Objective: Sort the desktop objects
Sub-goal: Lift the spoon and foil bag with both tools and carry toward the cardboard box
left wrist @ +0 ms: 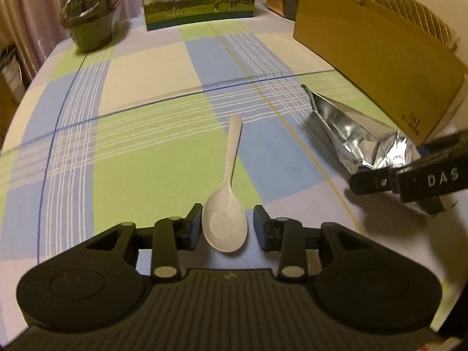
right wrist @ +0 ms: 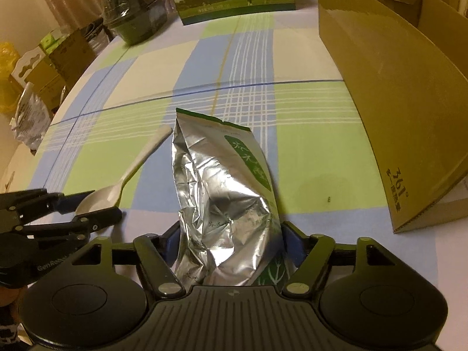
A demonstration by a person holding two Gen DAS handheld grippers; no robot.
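While the left wrist view looks across a table (left wrist: 163, 67) spread with a blue, green and cream checked cloth, the left tongs (left wrist: 225, 228) sit low at the near edge, their jaws apart on either side of a pale spoon (left wrist: 226, 219). The spoon lies flat on the cloth, bowl toward the camera and handle pointing to the far edge; the left pad sits close against the bowl, and a narrow gap shows at the right pad. Toward the right edge lies a crumpled silver foil bag (left wrist: 351, 134), with the right tongs (left wrist: 409, 178) at its near end. Behind the bag a brown cardboard box (left wrist: 380, 67) stands along the right edge. At the far edge stand a milk carton box with a cow picture (left wrist: 199, 0) and, near the far left corner, a dark wrapped bowl (left wrist: 87, 20).

From the right wrist view, the right tongs (right wrist: 231, 248) are closed on the foil bag (right wrist: 222, 199), both blue pads pressing its lower sides; its top reaches toward the far edge. The spoon (right wrist: 125, 178) lies just left of the bag, the left tongs (right wrist: 87, 207) around its bowl. The cardboard box (right wrist: 395, 102) stands open to the right.
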